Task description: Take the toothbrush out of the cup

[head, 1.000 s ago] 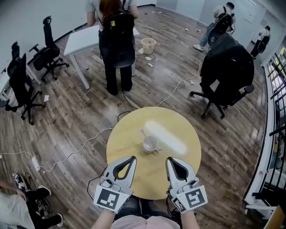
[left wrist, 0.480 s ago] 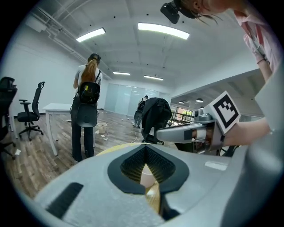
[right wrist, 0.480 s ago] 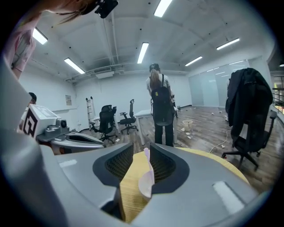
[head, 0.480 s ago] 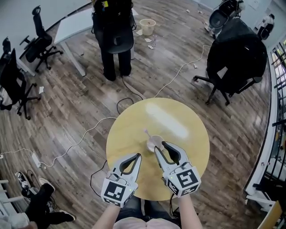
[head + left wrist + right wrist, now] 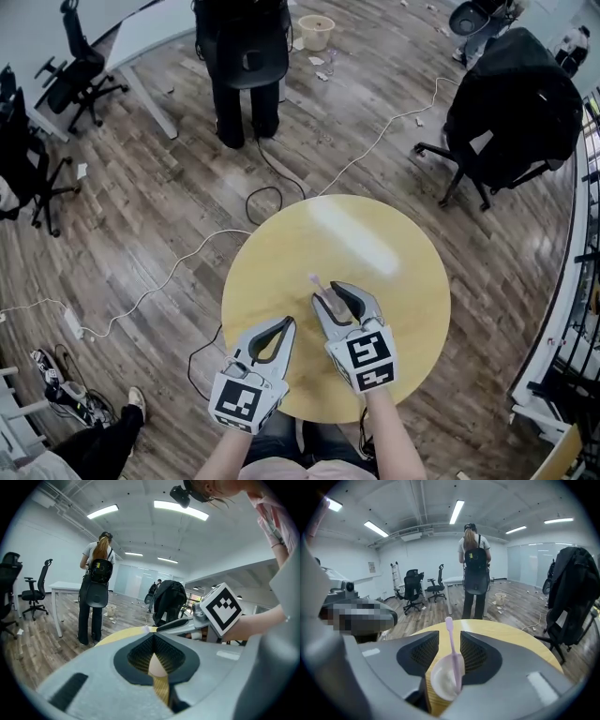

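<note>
Containers: one white cup (image 5: pixel 443 682) stands on the round yellow table (image 5: pixel 506 632), near the edge on the person's side. It holds a single pink toothbrush (image 5: pixel 452 651), its lower end in the cup against the right wall. The shaft rises and leans slightly left, and the head stands clear above the rim. I can make out nothing else in the cup. A pale bin (image 5: pixel 316 30) sits on the wood floor far beyond the table; its contents are too small to read.

Right gripper (image 5: pixel 449 634): the jaws have just been opening and stand wide apart. The cup sits low between them and the toothbrush shaft runs up through the gap between the two ribbed pads, touching neither as far as I can see. No grip on either item.

Left gripper (image 5: pixel 153 634): fingertips are closed together with nothing clamped. It hovers over the near table edge, just beside the right gripper and well short of the cup.

In the head view the pink brush head shows just past the right gripper's tips; the cup itself is mostly hidden there.
</note>
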`<state>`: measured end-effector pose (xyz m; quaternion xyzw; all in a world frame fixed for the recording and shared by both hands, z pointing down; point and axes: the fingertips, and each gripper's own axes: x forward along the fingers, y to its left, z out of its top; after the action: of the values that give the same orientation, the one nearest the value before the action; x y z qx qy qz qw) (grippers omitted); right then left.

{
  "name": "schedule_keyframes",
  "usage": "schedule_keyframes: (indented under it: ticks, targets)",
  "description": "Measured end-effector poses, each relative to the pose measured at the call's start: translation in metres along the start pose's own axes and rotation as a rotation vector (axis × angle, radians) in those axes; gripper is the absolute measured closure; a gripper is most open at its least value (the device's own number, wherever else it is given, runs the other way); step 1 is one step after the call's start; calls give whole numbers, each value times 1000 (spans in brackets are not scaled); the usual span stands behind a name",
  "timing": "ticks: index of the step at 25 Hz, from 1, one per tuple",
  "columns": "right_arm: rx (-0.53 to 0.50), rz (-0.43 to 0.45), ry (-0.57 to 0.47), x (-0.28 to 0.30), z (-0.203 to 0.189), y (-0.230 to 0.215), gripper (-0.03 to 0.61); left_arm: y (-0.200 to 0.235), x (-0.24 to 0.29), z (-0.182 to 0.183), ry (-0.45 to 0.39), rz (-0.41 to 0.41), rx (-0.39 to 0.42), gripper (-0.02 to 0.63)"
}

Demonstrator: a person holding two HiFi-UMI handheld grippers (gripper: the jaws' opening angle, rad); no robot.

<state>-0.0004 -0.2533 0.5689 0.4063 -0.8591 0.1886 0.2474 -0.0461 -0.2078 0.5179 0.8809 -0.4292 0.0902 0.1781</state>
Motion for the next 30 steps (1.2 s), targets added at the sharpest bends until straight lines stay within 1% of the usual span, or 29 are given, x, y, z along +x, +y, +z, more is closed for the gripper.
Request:
schedule_keyframes:
  ticks: [5, 6, 9, 13, 16, 19, 21, 23, 26, 30]
  targets:
    - [-23, -10, 69, 25, -11, -1, 453, 10, -2, -12, 63, 13, -29, 617]
    - [-29, -18, 73, 27, -11, -1, 467, 12, -3, -13, 66, 16, -32, 617]
    - [-36, -44, 71, 26, -11, -3, 548, 17, -4, -13, 67, 26, -35, 617]
    - [-40, -67, 61, 23, -11, -7, 560, 21, -5, -11, 43, 32, -37, 617]
    - [-21, -72, 46, 20, -10, -9, 560, 22, -7, -14, 53, 33, -34, 617]
    - [-23, -85, 25, 13, -6, -11, 560, 21, -8, -9, 25, 41, -33, 617]
    - [-22, -89, 11, 7, -1, -11, 560, 19, -12, -12, 48, 39, -30, 617]
    - [-17, -93, -2, 0, 3, -10, 560, 18, -15, -10, 50, 38, -25, 617]
    - [-4, -94, -42, -12, 12, -8, 560, 15, -17, -5, 36, 37, -14, 617]
    - [-4, -112, -121, -37, 27, -7, 560, 6, -21, 3, 17, 30, 5, 617]
